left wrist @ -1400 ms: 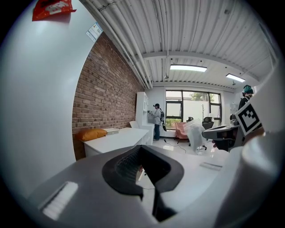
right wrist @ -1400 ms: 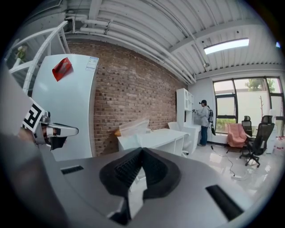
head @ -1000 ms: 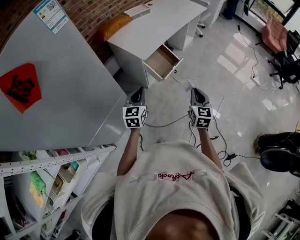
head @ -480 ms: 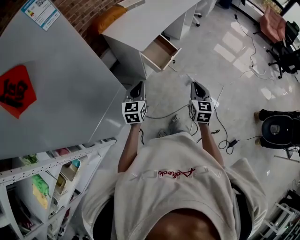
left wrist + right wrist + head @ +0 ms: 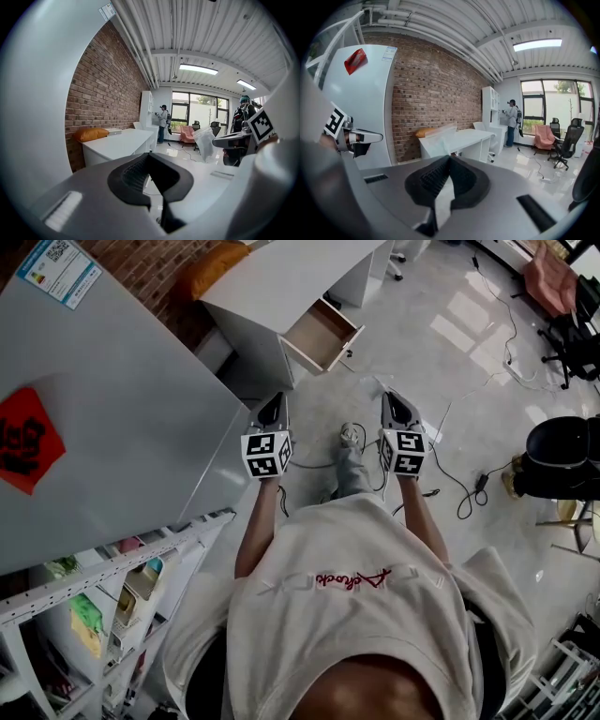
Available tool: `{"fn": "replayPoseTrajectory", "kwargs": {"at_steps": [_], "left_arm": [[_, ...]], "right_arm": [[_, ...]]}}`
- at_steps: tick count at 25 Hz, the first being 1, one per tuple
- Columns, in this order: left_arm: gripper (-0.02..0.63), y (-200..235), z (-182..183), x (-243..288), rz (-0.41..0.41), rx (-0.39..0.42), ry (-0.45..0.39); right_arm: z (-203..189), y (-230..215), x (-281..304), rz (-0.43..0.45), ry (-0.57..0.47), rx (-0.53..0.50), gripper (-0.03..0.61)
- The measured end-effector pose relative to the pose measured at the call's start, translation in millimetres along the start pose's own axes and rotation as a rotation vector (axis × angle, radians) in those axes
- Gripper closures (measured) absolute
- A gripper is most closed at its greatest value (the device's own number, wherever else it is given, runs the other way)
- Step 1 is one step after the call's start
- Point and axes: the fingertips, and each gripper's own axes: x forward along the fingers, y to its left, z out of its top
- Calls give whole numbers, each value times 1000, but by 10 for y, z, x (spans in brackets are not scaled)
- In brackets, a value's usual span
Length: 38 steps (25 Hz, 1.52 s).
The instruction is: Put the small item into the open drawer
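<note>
The right gripper (image 5: 449, 158) was clamped on a clear plastic pouch (image 5: 439, 137) that stood up past its jaw tips. It looked like light, limp, slick film, likely to flap or slip, so a deep pinch on one edge seemed safest. The left gripper (image 5: 149, 155), just beside it, was closed on nothing. The open drawer (image 5: 322, 334) of the white desk (image 5: 281, 282) lay well ahead of both.

Worktop (image 5: 281, 277) white; drawer (image 5: 322, 334) pale wood inside. Brick wall (image 5: 155, 273) red-brn. Cushion (image 5: 211, 268) orange. Fridge (image 5: 122, 399) white w/ red sticker (image 5: 23, 442), blk character. Plastic bag (image 5: 443, 136) translucent whitish. Marker cubes (image 5: 267, 454) blk/wht squares.
</note>
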Motion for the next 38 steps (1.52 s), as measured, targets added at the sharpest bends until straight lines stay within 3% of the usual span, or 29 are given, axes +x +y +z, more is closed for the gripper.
{"fn": "replayPoseTrajectory", "kwargs": {"at_steps": [18, 31, 38], "left_arm": [[604, 190, 324, 1453, 3, -12, 50], [604, 208, 848, 2794, 27, 11, 52], [604, 249, 843, 3129, 64, -7, 74]], "right_arm": [[243, -674, 1324, 48, 55, 12, 566], [705, -1465, 2472, 99, 29, 25, 566], [705, -1667, 2894, 141, 55, 17, 566]]}}
